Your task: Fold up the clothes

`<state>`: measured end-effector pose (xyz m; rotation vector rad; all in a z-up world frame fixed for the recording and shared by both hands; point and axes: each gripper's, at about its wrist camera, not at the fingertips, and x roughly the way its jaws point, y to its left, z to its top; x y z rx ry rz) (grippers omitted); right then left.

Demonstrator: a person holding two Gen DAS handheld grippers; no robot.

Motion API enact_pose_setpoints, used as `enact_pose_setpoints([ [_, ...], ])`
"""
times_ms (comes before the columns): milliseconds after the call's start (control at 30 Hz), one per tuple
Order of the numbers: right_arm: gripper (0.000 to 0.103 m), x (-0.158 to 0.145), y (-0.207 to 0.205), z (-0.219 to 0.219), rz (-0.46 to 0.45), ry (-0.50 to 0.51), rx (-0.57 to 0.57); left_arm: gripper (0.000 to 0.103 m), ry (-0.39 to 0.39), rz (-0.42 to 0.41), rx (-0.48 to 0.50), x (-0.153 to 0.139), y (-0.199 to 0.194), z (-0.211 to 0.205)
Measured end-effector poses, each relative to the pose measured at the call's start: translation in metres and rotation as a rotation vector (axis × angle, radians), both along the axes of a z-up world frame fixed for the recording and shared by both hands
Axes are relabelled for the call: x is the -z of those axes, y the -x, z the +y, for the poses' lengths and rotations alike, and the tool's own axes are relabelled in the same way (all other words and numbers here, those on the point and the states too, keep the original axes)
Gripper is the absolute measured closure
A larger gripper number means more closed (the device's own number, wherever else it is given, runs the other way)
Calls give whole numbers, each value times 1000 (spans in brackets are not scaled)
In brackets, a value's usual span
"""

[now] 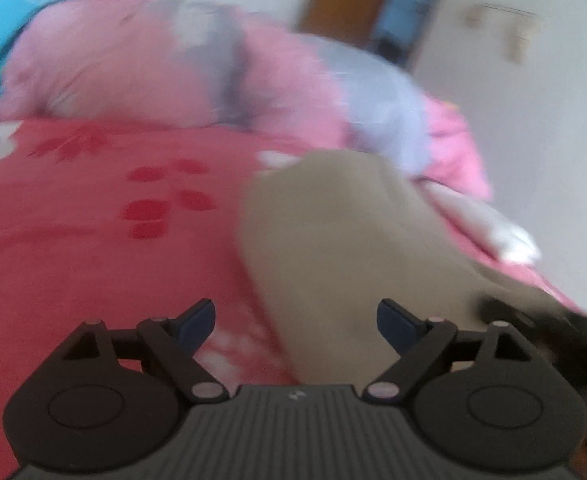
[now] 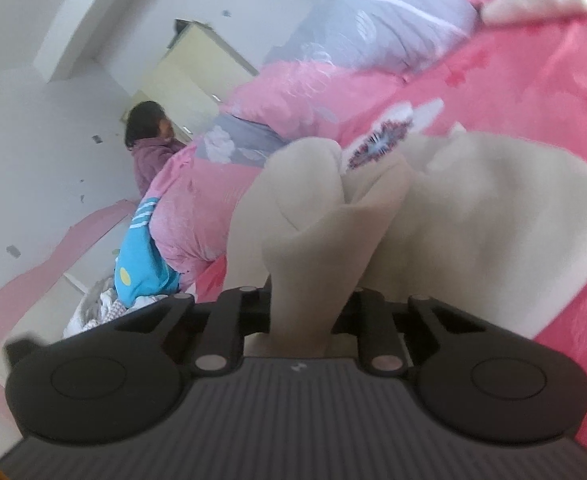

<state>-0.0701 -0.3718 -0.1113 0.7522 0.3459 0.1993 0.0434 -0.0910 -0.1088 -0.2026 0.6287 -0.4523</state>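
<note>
Beige garment [image 2: 317, 240] bunches in the right gripper [image 2: 301, 312], clamped tight; left gripper [image 1: 295, 320] gapes empty above the bed [image 1: 93, 220].

A bed [image 1: 73, 240] with a red flowered sheet fills the frame; a beige garment [image 1: 333, 248] lies at center right, a pink-grey quilt [image 1: 133, 68] across the top.

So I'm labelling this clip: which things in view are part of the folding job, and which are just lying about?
Part of the job:
- beige garment, lying on the red bedspread
- right gripper, shut on the garment's bunched cloth
- left gripper, open above the garment

Just lying about:
- pink and grey quilt
- blue garment
- person in purple
</note>
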Motion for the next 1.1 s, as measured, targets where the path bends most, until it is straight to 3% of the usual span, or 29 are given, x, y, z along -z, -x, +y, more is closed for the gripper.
enact_pose_setpoints([
  [67, 87, -6, 1, -2, -35, 15, 2, 14, -31, -3, -46, -2, -18, -4],
  [300, 88, -18, 7, -24, -119, 38, 52, 14, -107, -64, 7, -19, -46, -54],
  [633, 88, -3, 26, -36, -102, 42, 83, 10, -180, -109, 58, -18, -44, -100],
  [800, 87, 12, 23, -45, -48, -19, 80, 8, -250, -142, 57, -18, -43, -118],
  [900, 82, 21, 20, -57, -18, -116, 54, 8, -274, -159, 55, -17, -43, -123],
  [967, 74, 21, 18, -66, -24, -178, 53, 8, -281, -161, 55, -18, -43, -124],
  [1033, 59, 22, 14, -76, -24, -228, 64, 8, -287, -162, 56, -18, -43, -124],
  [1100, 56, 24, 0, -87, 4, -281, 32, 8, -290, -163, 56, -19, -43, -124],
])
